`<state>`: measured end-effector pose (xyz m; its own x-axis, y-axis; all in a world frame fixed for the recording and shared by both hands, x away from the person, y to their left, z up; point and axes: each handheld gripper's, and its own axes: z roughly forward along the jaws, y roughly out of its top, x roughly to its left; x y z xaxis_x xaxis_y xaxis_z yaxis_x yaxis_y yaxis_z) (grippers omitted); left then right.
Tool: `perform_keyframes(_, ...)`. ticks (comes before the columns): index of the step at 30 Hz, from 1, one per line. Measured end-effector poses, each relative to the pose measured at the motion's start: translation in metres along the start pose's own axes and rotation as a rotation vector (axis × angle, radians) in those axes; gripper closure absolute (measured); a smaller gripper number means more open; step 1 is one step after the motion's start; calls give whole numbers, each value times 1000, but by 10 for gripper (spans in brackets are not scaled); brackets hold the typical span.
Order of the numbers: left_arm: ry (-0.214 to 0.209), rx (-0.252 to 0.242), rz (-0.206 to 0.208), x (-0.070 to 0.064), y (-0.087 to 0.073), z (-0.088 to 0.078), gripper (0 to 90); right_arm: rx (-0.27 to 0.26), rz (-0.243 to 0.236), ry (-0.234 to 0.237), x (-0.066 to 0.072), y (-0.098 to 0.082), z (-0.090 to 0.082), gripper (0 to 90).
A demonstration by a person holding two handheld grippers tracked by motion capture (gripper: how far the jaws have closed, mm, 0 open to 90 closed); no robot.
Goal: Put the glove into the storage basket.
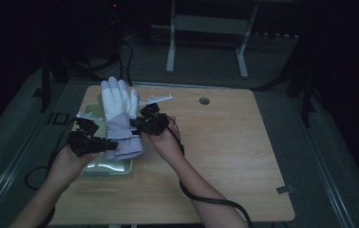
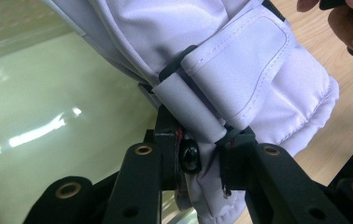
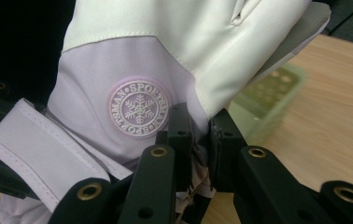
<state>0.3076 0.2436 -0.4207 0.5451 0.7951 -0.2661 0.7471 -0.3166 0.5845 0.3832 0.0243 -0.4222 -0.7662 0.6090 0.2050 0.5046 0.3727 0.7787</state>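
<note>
1. While both hands are working above the wooden table [image 1: 225,142], the left gripper [image 1: 102,145] is clamping the cuff strap of the lilac-and-white glove [image 1: 119,118].
2. Right gripper [image 1: 138,124] is pinching the glove's opposite edge.
3. Glove is hanging over the pale green tray [image 1: 116,167].

Both forearms are bare, no sleeves. The left gripper [image 2: 198,154] and right gripper [image 3: 198,140] are black, angular, with brass-ringed holes along the jaw links. A thick black cable [image 1: 211,199] trails from the right one
</note>
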Motion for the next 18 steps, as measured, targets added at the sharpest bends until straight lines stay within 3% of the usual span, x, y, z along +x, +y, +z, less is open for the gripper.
perform_keyframes(4, 0, 29, 7, 20, -8, -8, 733, 12, -3, 12, 13, 3, 21, 814)
perform_keyframes(8, -14, 57, 48, 39, -15, -11, 733, 24, 4, 14, 22, 4, 40, 815)
perform_keyframes(12, -49, 71, 36, 56, -22, -3, 733, 48, 16, 7, 25, 0, 54, 815)
perform_keyframes(18, -83, 115, -16, 67, -35, 21, 732, 115, 23, -19, 23, -15, 73, 814)
